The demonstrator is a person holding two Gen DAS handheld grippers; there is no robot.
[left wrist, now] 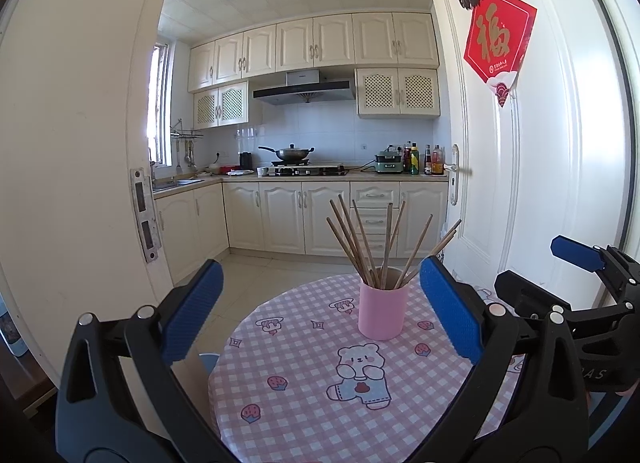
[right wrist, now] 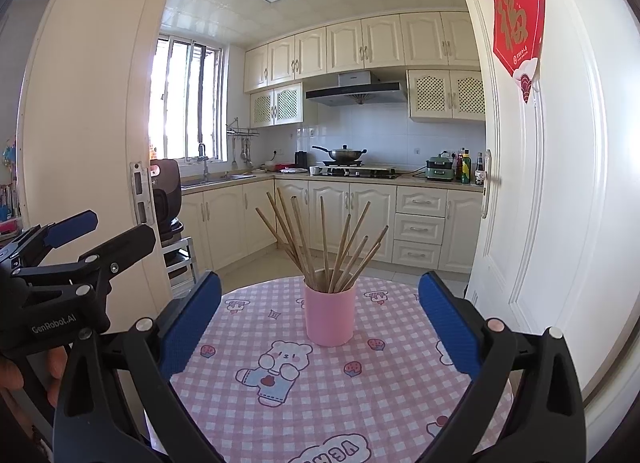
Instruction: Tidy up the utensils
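Kitchen (left wrist: 304, 151) beyond pink checked tablecloth (left wrist: 320, 403)

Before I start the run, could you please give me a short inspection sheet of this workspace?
Surface: round table under a pink checked cloth with bear prints.
Job's things: pink cup upright near the table's middle, chopsticks fanned out inside it.
Clutter: nothing seen on the cloth.
Grippers: left gripper and right gripper both open, empty, short of the cup.
Cables: nothing seen.
Surroundings: open white door, kitchen behind, wok on the stove.
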